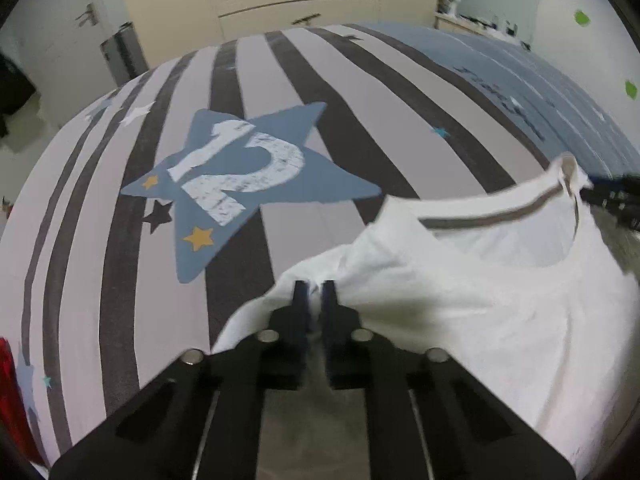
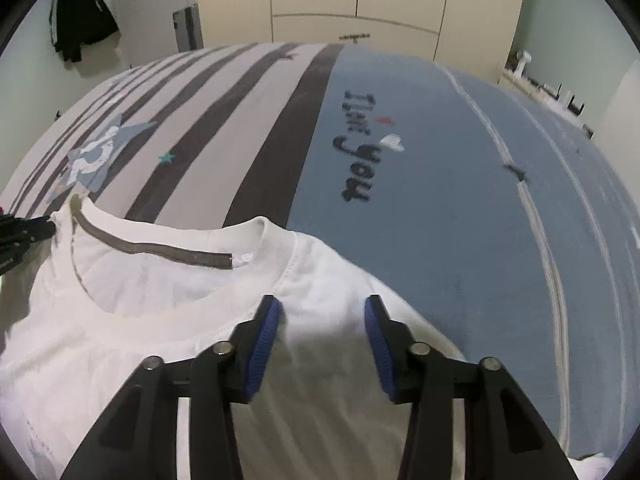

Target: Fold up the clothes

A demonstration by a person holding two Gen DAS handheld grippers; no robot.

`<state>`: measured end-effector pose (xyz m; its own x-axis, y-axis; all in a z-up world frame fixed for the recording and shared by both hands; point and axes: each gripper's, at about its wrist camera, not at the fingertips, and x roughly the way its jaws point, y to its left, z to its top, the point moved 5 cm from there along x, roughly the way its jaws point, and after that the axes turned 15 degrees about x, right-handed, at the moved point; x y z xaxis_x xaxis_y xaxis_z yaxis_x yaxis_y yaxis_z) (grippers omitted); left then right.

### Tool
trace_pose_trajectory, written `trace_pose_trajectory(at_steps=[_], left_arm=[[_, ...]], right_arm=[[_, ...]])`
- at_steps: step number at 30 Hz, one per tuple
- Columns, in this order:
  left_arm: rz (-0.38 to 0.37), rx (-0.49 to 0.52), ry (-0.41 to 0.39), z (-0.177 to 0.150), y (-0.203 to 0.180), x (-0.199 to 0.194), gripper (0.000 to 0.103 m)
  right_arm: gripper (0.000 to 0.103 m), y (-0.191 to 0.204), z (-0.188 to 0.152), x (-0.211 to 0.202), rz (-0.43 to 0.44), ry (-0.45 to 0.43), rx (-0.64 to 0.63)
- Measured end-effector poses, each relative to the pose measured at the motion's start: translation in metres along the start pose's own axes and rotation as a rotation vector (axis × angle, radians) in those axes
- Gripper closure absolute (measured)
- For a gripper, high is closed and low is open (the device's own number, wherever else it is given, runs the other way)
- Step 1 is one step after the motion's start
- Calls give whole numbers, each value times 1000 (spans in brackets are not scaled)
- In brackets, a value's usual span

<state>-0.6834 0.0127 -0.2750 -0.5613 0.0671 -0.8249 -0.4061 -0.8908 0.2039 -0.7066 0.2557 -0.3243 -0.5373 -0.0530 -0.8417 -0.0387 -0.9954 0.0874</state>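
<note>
Left tongs (image 1: 315,294): clamped on a pinch of the white T-shirt (image 1: 460,280) at its shoulder edge.
Right tongs (image 2: 324,320): apart, over the shirt's other shoulder, just beside the collar (image 2: 256,276).
T-shirt: on the bed (image 1: 280,80), partly lifted.
Bedcover: striped, with a blue star (image 1: 240,176).

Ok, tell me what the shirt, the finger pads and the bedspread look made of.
Shirt: white knit, probably cotton jersey; matte, soft folds, stitched ribbed collar. Finger pads: blue, ribbed, likely rubber or soft plastic; slight sheen on the ridges. Bedspread: woven printed fabric, matte, lying flat with striped and star prints; exact fibre can't be told.
</note>
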Motion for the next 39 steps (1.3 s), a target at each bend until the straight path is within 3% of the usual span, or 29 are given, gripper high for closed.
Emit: trace_pose_trajectory(at_steps=[1,4,6,11,14,16,18,20,22,25,31,36,39], left_arm=[[9,-14,-3,2,3,1,100],[58,-40,-10,12,15,4,100],[78,-53,0,19,27,10,100],[92,-29,44,22,31,28,100],[53,-125,25,20,37,26,98],[-4,-240,-6,18,49,15,92],[12,-249,-33,13,56,0,82],[56,-222,-54,4,63,-18,78],[72,-224,-55,-14,73,-39,71],[93,-248,-46,-53,85,-78,70],[243,-242,25,-143,107,-149,69],[323,-392,82,-221,147,-198,66],[283,-517,122,-264,166,-205,64]], right_arm=[[87,0,1,5,3,10,16],[98,-2,8,13,-9,4,57],[100,-3,16,17,-28,-4,82],[100,-16,32,37,-64,30,163],[101,-20,38,40,-69,28,184],[100,-20,41,33,-60,0,186],[99,-19,40,17,-27,-45,185],[85,-16,34,2,-17,-72,156],[70,-12,20,-19,16,-107,112],[67,-9,-4,-37,20,-117,56],[62,-14,-63,-59,7,-78,27],[62,-20,-105,-71,-12,-32,27],[62,-20,-116,-77,-24,-20,59]])
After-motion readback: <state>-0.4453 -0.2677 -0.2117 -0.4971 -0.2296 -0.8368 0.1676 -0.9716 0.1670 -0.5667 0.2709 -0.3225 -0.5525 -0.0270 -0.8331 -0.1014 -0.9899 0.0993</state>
